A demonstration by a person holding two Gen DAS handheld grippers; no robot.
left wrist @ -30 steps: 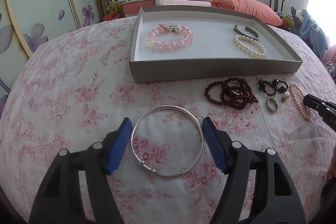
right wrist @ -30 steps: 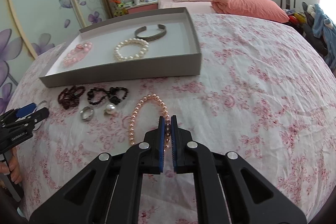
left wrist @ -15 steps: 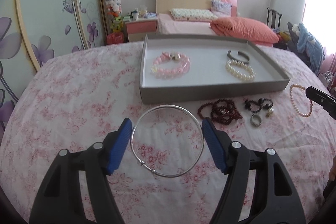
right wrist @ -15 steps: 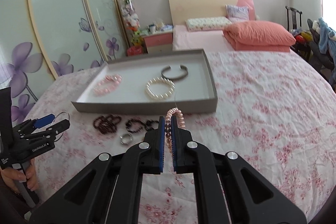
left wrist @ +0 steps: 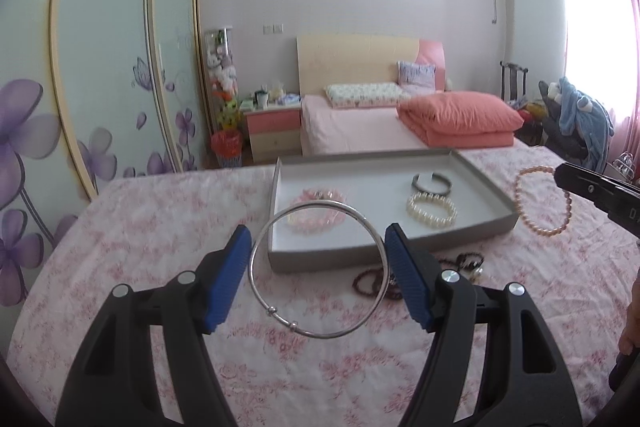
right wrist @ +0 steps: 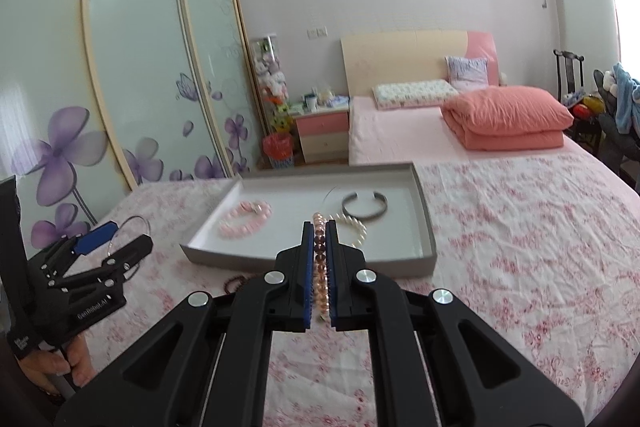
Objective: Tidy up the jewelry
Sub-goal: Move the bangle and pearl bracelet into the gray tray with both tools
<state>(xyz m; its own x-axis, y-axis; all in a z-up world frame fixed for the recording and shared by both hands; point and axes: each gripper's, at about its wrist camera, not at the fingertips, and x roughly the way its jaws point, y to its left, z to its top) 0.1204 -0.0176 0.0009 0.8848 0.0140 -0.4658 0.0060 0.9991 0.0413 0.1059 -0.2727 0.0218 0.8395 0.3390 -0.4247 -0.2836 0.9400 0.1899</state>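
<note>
My left gripper (left wrist: 318,253) is shut on a thin silver bangle (left wrist: 296,327), gripped across its width and lifted above the floral cloth, short of the grey tray (left wrist: 440,243). My right gripper (right wrist: 319,227) is shut on a pink pearl bracelet (right wrist: 319,223), held in the air before the tray (right wrist: 424,211); the bracelet hangs at the right in the left wrist view (left wrist: 536,223). In the tray lie a pink bead bracelet (right wrist: 244,223), a white pearl bracelet (left wrist: 432,209) and a grey cuff bangle (right wrist: 365,207).
On the cloth in front of the tray lie dark red bead bracelets (left wrist: 372,281) and black beads with a pearl (left wrist: 470,263). A bed with a salmon quilt (left wrist: 460,119) and a nightstand (left wrist: 272,129) stand beyond. Sliding wardrobe doors (left wrist: 100,87) are on the left.
Both grippers rose off the cloth with their pieces: the left lifted the silver bangle, the right lifted the pink pearl bracelet. Both views now look level over the tray.
</note>
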